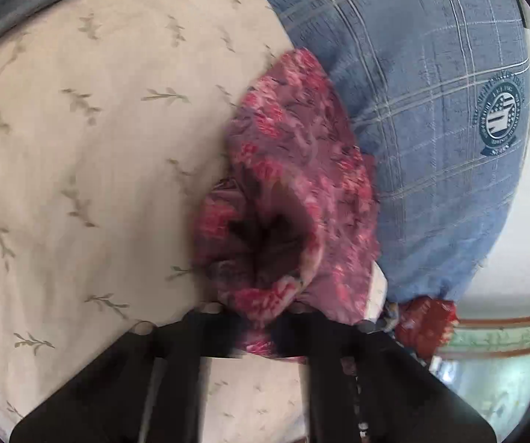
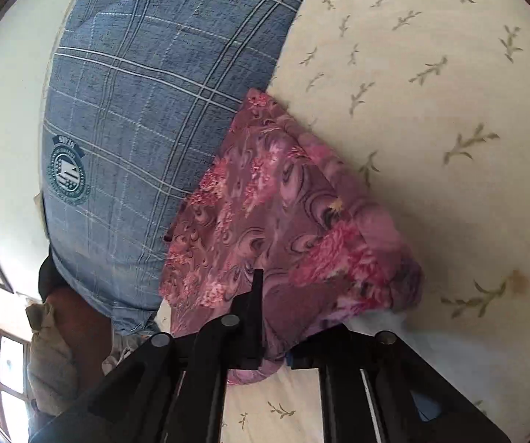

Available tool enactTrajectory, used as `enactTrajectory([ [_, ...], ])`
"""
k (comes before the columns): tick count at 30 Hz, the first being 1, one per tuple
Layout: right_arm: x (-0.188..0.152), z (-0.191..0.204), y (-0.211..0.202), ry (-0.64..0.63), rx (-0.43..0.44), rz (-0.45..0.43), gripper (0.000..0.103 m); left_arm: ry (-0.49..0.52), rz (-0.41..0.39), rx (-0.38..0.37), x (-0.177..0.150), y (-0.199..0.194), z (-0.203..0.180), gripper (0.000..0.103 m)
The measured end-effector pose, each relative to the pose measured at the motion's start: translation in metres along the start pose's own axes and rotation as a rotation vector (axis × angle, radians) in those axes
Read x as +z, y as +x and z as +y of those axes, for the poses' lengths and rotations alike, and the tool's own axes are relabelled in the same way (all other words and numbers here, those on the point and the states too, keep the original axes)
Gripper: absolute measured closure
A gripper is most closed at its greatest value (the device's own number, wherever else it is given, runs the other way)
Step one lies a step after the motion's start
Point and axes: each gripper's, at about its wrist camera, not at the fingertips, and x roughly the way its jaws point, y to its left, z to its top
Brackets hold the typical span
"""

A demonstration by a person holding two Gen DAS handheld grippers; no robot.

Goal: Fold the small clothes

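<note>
Gripping one floral garment (image 2: 265, 221) at its near edge, both the left gripper (image 1: 265, 317) and right gripper (image 2: 265, 354) are clamped on cloth, which stretches toward twelve o'clock over the sheet (image 2: 431, 110), touching the blue pillow (image 2: 146, 92).

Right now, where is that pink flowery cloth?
In both wrist views the pink floral cloth lies mid-frame on the cream leaf-print sheet, its far side against the blue checked pillow, its near edge pinched by both grippers.
</note>
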Motion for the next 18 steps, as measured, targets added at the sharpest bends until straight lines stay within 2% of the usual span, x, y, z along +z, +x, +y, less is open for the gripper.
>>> enactTrajectory([
  [1, 0.002, 0.005, -0.008, -0.009, 0.050, -0.017, 0.096, 0.039, -0.033, 0.004, -0.003, -0.011, -0.010, 0.099],
  [3, 0.001, 0.021, -0.022, -0.083, 0.089, -0.040, 0.096, 0.123, -0.064, 0.031, -0.013, -0.029, -0.024, 0.099],
  [6, -0.013, 0.020, -0.040, -0.122, 0.107, -0.067, 0.096, 0.137, -0.063, 0.024, -0.026, -0.038, -0.011, 0.099],
  [8, -0.019, -0.001, -0.037, -0.094, 0.063, -0.047, 0.096, 0.100, -0.019, 0.088, -0.026, -0.021, 0.013, 0.099],
  [9, -0.021, -0.017, -0.030, -0.070, -0.005, -0.019, 0.096, 0.050, 0.030, 0.118, -0.024, -0.007, 0.031, 0.099],
  [10, -0.024, -0.029, -0.023, -0.054, -0.048, 0.012, 0.096, 0.018, 0.051, 0.098, -0.024, -0.003, 0.041, 0.099],
  [11, -0.026, -0.038, -0.022, -0.048, -0.026, 0.018, 0.098, -0.003, 0.044, 0.059, -0.023, -0.006, 0.046, 0.098],
  [13, -0.028, -0.035, -0.037, -0.048, -0.038, 0.002, 0.093, 0.048, 0.012, 0.065, -0.027, -0.026, 0.041, 0.097],
  [14, -0.028, -0.032, -0.047, -0.044, -0.055, -0.004, 0.085, 0.097, -0.011, 0.077, -0.031, -0.037, 0.036, 0.096],
  [16, -0.029, -0.030, -0.074, -0.039, -0.093, -0.057, 0.085, 0.174, -0.044, 0.095, -0.038, -0.057, 0.026, 0.096],
  [18, -0.029, -0.030, -0.098, -0.021, -0.090, -0.135, 0.085, 0.231, -0.060, 0.074, -0.044, -0.069, 0.012, 0.096],
])
